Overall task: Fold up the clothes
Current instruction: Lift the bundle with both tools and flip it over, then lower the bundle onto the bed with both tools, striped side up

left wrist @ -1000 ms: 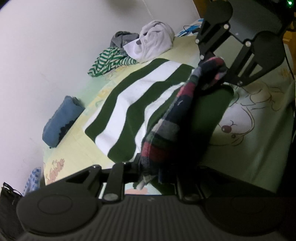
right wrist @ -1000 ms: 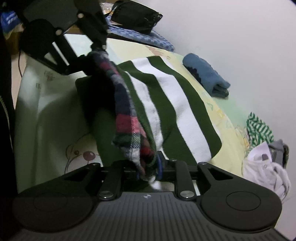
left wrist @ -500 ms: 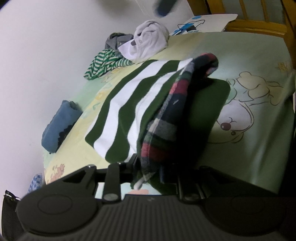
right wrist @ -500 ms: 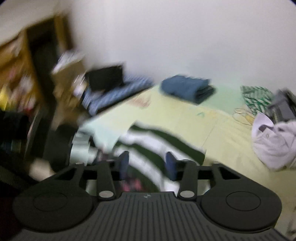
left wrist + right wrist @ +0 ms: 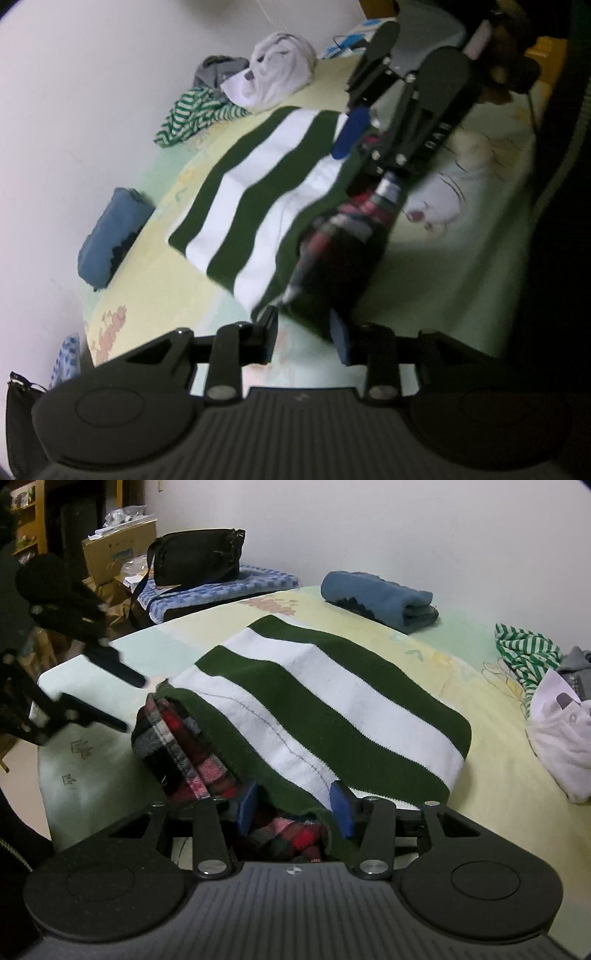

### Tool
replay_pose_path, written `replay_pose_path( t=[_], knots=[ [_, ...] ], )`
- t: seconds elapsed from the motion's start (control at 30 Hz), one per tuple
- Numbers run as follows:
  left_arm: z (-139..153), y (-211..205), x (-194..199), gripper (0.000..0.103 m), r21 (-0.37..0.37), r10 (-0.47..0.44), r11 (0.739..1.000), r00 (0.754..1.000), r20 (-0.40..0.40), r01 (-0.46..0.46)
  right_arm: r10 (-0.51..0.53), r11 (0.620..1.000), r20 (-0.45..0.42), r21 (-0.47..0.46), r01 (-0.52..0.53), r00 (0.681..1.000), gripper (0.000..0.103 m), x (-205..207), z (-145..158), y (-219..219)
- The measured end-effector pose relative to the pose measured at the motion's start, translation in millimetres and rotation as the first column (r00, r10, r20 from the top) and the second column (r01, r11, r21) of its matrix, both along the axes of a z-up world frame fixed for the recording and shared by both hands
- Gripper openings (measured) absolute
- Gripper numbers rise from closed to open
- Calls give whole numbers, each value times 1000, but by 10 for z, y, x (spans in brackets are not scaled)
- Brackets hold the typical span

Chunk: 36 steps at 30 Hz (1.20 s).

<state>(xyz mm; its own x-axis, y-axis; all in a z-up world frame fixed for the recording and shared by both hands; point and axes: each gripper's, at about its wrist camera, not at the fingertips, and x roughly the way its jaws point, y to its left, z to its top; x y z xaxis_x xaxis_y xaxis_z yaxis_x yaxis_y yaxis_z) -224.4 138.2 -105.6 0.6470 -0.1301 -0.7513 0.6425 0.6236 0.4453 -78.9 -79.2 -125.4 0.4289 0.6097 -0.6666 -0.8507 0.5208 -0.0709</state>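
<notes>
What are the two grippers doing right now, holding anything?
Left gripper: jaws opening, apart, nothing pinched; the striped sweater's edge lies just ahead.
Right gripper: jaws closing, apart around the sweater's edge, not yet gripping.

Two black two-finger grippers are in view: the left gripper (image 5: 303,334) at six o'clock in its own camera, and the right gripper (image 5: 293,806) likewise in its own.

Six garments lie on one pale yellow-green cartoon-print bedsheet (image 5: 491,801):
- one green-and-white broad-striped knit sweater (image 5: 332,709), centre;
- one red, white and dark plaid flannel garment (image 5: 177,746), eight o'clock;
- one folded blue garment (image 5: 376,600), one o'clock;
- one crumpled green-and-white thin-striped top (image 5: 524,653), three o'clock;
- one bunched white shirt (image 5: 561,734), three o'clock;
- one grey garment (image 5: 576,668), three o'clock.

One black fabric shoulder bag (image 5: 195,557) sits at eleven o'clock.
</notes>
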Motion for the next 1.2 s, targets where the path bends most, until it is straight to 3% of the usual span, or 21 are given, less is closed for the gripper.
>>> replay_pose_path(
  t=[0.07, 0.23, 0.33, 0.43, 0.57, 0.67, 0.7, 0.8, 0.87, 0.97, 1.0, 1.07, 1.13, 1.2],
  knots=[
    [123, 32, 33, 37, -34, 16, 999, 1000, 5, -16, 4, 1000, 12, -2, -4, 1000, 47, -11, -19, -13],
    [341, 3, 418, 41, -208, 95, 975, 994, 50, -83, 2, 1000, 26, -5, -1, 1000, 48, -16, -57, -15],
    [249, -32, 744, 43, -258, 187, 953, 977, 98, -157, 7, 1000, 33, -22, -6, 999, 48, -27, -57, 4],
    [96, 26, 1052, 41, -309, 250, 923, 967, 37, -227, 2, 1000, 27, -25, -1, 1000, 48, -25, -75, 6],
    [-141, 18, 1081, 34, -314, 246, 920, 969, -7, -236, -18, 1000, -8, -21, 18, 1000, 48, 0, -87, -7],
    [-151, 21, 1050, 33, -310, 222, 926, 975, -10, -214, 26, 998, -32, -64, -28, 999, 45, 31, 10, 0],
    [-150, 23, 1042, 33, -309, 213, 929, 977, -11, -206, 19, 999, -53, -49, -22, 998, 41, 93, 80, -26],
    [-127, 30, 1046, 35, -302, 191, 935, 981, -13, -186, -70, 990, -72, 118, 78, 995, 39, 366, 379, -89],
    [-51, 48, 1109, 39, -301, 192, 936, 981, -7, -185, -147, 979, -53, 134, 152, 988, 40, 589, 381, -4],
    [141, 130, 1216, 43, -361, 223, 911, 975, 17, -202, -260, 952, -26, 159, 261, 965, 40, 922, 382, 125],
    [186, 163, 1271, 45, -384, 236, 898, 972, 11, -214, -303, 944, -40, 125, 306, 952, 40, 1024, 297, 150],
    [200, 214, 1411, 50, -413, 269, 876, 963, -10, -249, -354, 923, -112, 116, 366, 929, 41, 1137, 178, 104],
    [110, 223, 1552, 49, -406, 300, 868, 953, -29, -286, -341, 919, -234, 119, 375, 911, 42, 1131, 101, 11],
    [-26, 212, 1658, 51, -393, 313, 865, 948, -63, -312, -324, 931, -257, 84, 355, 910, 43, 960, 24, -5]
  ],
)
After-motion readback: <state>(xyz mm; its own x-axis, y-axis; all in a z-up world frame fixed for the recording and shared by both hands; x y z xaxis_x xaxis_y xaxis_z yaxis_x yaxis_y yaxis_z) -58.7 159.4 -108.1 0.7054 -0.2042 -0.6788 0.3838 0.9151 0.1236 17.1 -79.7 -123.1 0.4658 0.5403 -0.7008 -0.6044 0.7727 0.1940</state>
